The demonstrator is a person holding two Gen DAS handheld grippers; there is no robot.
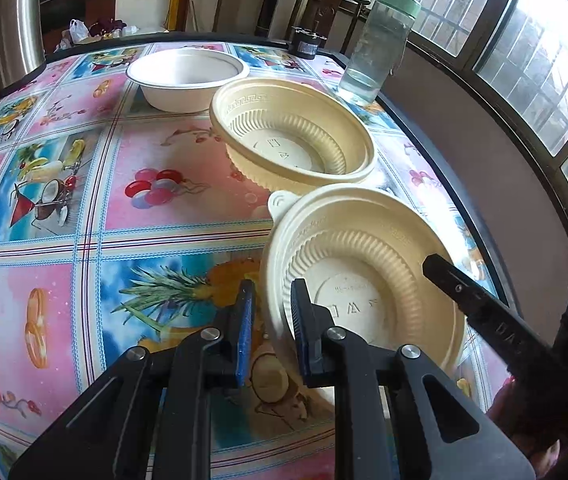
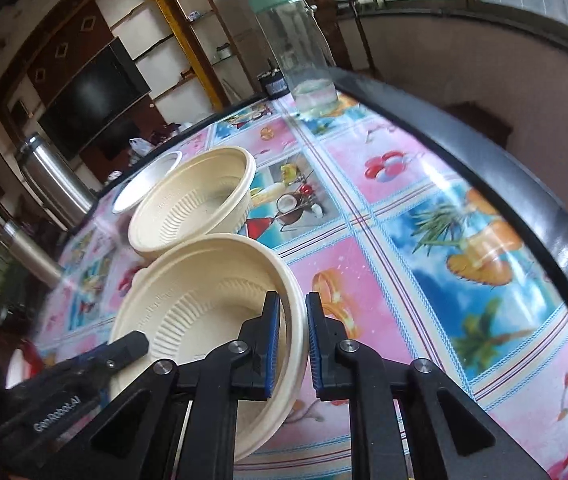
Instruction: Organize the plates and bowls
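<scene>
A ribbed cream bowl (image 1: 364, 280) (image 2: 203, 300) sits tilted at the near right of the table. My left gripper (image 1: 271, 320) straddles its left rim, inner finger inside, with a thin gap at the outer pad, so it is open. My right gripper (image 2: 292, 320) is shut on the opposite rim; one of its fingers (image 1: 456, 284) shows inside the bowl. A left finger (image 2: 123, 350) shows likewise in the right wrist view. Behind stands a second cream bowl (image 1: 292, 136) (image 2: 195, 204), then a white bowl (image 1: 187, 76) (image 2: 143, 184).
A clear bottle with a green lid (image 1: 380, 48) (image 2: 300, 48) and a small black container (image 1: 306, 42) stand at the far right corner. A steel flask (image 1: 13, 20) (image 2: 55, 184) is far left. The dark table edge (image 1: 464, 200) runs close on the right.
</scene>
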